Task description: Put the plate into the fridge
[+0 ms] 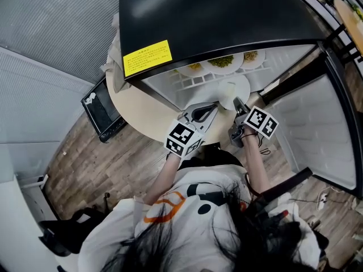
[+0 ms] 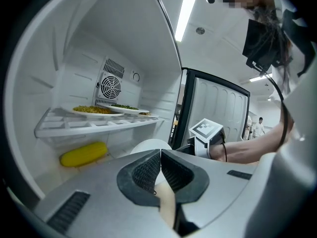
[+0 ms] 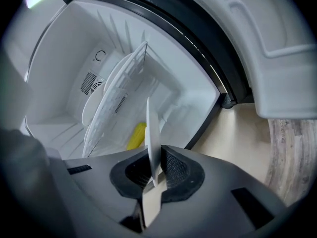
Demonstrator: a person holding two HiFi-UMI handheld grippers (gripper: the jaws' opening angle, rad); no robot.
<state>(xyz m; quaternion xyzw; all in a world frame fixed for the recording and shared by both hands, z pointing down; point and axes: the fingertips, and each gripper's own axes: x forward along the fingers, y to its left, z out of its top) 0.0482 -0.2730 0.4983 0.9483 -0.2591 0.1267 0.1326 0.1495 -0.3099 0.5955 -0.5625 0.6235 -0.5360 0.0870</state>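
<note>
An empty white plate [image 1: 233,89] sits at the mouth of the open fridge [image 1: 198,16], below the shelf. My right gripper [image 1: 236,102] is shut on its near rim. In the right gripper view the plate [image 3: 152,130] stands edge-on between the pads, with the right gripper [image 3: 157,175] clamped on its lower edge. My left gripper [image 1: 216,105] is just left of the plate, shut with nothing in it. In the left gripper view, the left gripper [image 2: 160,156] has its pads together and the plate [image 2: 148,145] lies just beyond them.
Plates of food [image 1: 222,62] fill the white wire shelf [image 2: 94,124]. A yellow corn cob [image 2: 84,153] lies on the fridge floor at the left. The fridge door [image 1: 323,123] stands open on the right. The fridge rests on a round beige table [image 1: 133,109].
</note>
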